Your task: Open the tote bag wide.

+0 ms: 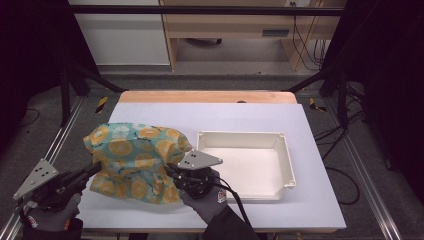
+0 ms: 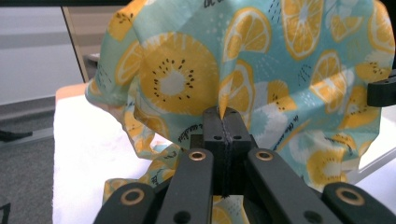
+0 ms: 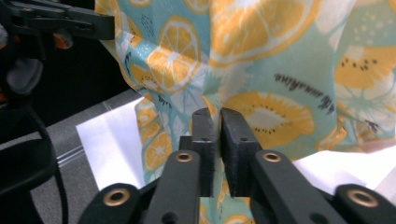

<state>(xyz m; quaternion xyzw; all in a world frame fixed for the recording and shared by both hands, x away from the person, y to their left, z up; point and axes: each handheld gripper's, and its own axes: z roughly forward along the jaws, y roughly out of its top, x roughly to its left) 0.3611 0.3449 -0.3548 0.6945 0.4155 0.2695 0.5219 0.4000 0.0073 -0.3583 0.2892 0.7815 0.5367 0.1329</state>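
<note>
A teal cloth [image 1: 135, 160] printed with orange citrus slices is bunched up on the left half of the white table. My left gripper [image 1: 95, 169] is at its left edge. In the left gripper view the jaws are pressed together on a fold of the cloth [image 2: 187, 79], with the gripper [image 2: 224, 116] shut. My right gripper [image 1: 171, 171] holds the cloth's right side. In the right gripper view the gripper [image 3: 217, 116] has its jaws nearly touching, with the cloth [image 3: 271, 60] pinched between them. The fabric hangs lifted between the two grippers.
A shallow white tray [image 1: 287, 150] sits right of the cloth, near my right gripper. The white table surface [image 1: 210, 117] has a wooden strip along its far edge. Dark frame posts stand at both sides, and cables trail on the floor to the right.
</note>
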